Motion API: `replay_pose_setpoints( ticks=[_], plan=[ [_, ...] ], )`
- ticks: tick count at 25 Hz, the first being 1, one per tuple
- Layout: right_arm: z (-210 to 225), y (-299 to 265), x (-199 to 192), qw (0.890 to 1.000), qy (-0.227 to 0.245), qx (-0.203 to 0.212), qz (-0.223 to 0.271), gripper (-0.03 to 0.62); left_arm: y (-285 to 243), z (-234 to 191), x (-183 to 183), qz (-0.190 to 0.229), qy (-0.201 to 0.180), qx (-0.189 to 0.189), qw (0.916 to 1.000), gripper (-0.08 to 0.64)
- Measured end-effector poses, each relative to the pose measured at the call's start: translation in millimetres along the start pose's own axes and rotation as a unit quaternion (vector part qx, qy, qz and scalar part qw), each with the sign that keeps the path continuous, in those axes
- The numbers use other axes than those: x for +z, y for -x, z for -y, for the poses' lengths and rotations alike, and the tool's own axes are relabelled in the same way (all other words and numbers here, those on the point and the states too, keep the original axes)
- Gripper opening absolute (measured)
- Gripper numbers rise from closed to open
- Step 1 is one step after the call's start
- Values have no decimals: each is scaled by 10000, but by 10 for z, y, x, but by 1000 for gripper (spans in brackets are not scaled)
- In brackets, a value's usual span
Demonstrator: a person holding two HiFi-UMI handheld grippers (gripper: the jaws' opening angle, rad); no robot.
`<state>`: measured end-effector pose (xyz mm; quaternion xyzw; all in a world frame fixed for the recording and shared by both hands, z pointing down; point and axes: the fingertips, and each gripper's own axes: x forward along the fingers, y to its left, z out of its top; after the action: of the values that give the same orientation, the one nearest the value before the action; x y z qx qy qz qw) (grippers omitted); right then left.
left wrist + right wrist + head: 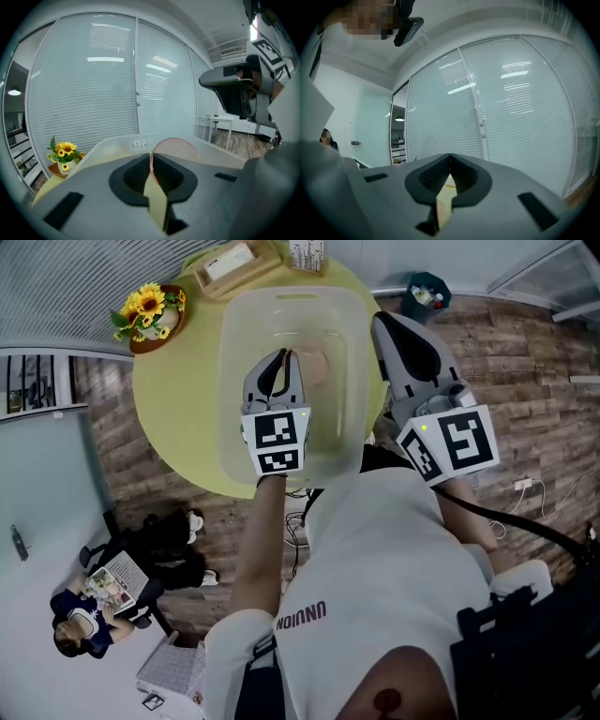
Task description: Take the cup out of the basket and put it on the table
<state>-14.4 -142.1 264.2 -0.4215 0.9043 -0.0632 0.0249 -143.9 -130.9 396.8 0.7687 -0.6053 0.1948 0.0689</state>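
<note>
A clear plastic basket stands on the round yellow-green table. Inside it sits a pale pink translucent cup. My left gripper reaches down into the basket and is shut on the cup's wall. In the left gripper view the cup's rim rises just past the closed left gripper, with the basket's far rim behind. My right gripper hangs just outside the basket's right side. In the right gripper view the right gripper is shut on nothing and faces the window blinds.
A pot of sunflowers stands at the table's left edge; a wooden tray and a small box sit at its far edge. A person sits on the floor at lower left. A teal bin stands on the wooden floor.
</note>
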Motion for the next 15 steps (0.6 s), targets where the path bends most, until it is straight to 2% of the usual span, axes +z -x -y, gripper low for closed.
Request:
replay_pose_setpoints(
  ticks=[15],
  plan=[
    [-13, -4, -17, 10000, 37, 33, -29, 18, 129, -23, 263, 480, 7, 166, 9987, 32]
  ],
)
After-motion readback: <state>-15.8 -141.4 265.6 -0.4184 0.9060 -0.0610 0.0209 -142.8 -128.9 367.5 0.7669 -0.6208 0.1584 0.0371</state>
